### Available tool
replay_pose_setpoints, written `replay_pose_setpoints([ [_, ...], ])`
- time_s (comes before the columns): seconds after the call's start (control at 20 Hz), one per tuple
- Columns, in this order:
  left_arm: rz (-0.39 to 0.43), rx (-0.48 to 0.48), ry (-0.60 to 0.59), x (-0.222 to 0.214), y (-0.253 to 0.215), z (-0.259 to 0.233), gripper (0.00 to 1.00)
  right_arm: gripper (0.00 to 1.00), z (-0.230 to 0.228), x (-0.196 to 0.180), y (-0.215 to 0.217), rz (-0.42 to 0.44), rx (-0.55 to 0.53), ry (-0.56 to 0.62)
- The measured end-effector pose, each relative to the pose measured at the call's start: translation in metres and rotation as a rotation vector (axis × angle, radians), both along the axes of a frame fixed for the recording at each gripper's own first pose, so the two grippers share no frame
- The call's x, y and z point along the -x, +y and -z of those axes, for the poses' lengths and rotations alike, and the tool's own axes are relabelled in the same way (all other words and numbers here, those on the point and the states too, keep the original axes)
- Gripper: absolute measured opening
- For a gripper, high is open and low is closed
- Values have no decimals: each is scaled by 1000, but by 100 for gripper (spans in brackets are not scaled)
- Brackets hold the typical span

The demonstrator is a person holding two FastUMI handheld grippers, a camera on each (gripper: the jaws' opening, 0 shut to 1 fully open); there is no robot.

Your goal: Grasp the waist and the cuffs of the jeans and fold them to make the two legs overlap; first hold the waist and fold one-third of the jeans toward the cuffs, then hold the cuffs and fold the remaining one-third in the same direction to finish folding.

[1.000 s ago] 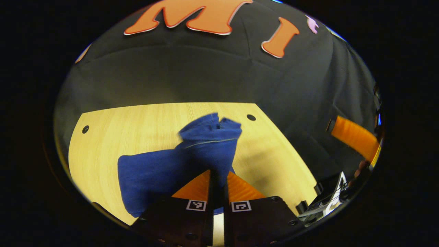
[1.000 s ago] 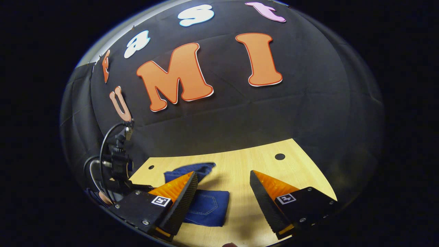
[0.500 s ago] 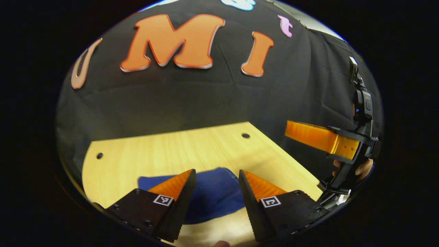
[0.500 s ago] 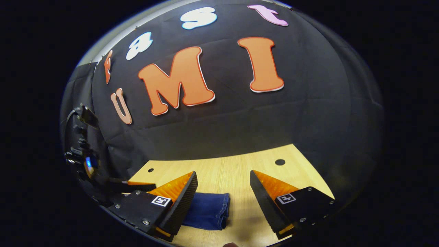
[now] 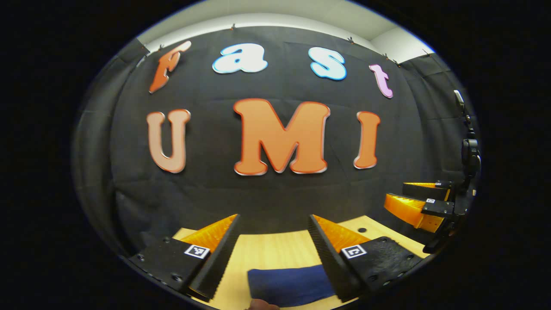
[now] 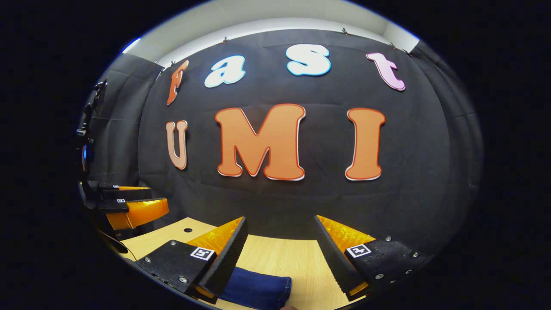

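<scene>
The blue jeans (image 5: pixel 290 284) lie folded into a compact bundle on the light wooden table (image 5: pixel 267 252), low in the left gripper view. My left gripper (image 5: pixel 273 224) hangs open above them, nothing between its orange fingers. In the right gripper view the jeans (image 6: pixel 258 288) show as a folded edge at the bottom, partly behind the left finger. My right gripper (image 6: pixel 280 224) is open too, raised above the table and holding nothing. Each gripper appears at the edge of the other's view: the right gripper (image 5: pixel 415 202) at far right, the left gripper (image 6: pixel 135 204) at far left.
The wooden table (image 6: pixel 280 258) has small dark holes (image 5: pixel 362 230) near its back corners. The black cloth wall stands close behind the table's far edge.
My left gripper opened and let go of the jeans, which dropped into a flat folded bundle. Both grippers then rose and tilted up toward the wall.
</scene>
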State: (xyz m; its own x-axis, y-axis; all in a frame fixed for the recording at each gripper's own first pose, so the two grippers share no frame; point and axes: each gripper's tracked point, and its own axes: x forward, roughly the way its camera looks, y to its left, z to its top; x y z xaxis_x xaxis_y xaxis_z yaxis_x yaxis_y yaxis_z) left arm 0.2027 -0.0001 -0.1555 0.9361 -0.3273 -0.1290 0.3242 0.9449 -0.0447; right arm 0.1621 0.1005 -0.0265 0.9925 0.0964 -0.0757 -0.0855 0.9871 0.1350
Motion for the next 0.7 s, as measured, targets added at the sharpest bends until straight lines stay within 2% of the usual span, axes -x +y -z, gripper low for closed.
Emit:
replay_pose_setpoints([
  [0.05, -33, 19, -24, -2, 5, -2, 100, 95, -4, 0, 3, -2, 2, -9],
  [0.1, -62, 39, -45, -5, 11, -4, 100, 95, -7, 0, 6, 0, 5, -18],
  [0.15, -72, 60, -64, -7, 14, -6, 100, 100, -9, 1, 8, 1, 11, -29],
  [0.2, -77, 71, -77, -6, 14, -7, 100, 95, -12, 2, 10, 4, 18, -41],
  [0.25, -101, 63, -90, -5, 17, -8, 95, 95, -12, 2, 11, 15, 21, -50],
  [0.3, -125, 55, -106, -5, 18, -11, 95, 96, -13, 4, 14, 15, 20, -62],
  [0.35, -128, 54, -111, -2, 14, -10, 95, 87, -11, 6, 19, 13, 19, -63],
  [0.45, -102, 74, -116, 1, 10, -10, 95, 87, -4, 10, 28, 0, 22, -55],
  [0.5, -91, 85, -116, 3, 6, -6, 95, 96, 0, 13, 32, -11, 27, -50],
  [0.55, -75, 92, -114, 8, -2, -4, 96, 96, 3, 15, 35, -13, 37, -41],
  [0.6, -71, 90, -116, 16, -9, 4, 96, 88, 7, 18, 36, -12, 39, -32],
  [0.65, -68, 84, -119, 21, -14, 8, 95, 88, 8, 20, 39, -8, 35, -28],
  [0.7, -58, 83, -122, 23, -17, 8, 95, 100, 6, 22, 41, -7, 28, -33],
])
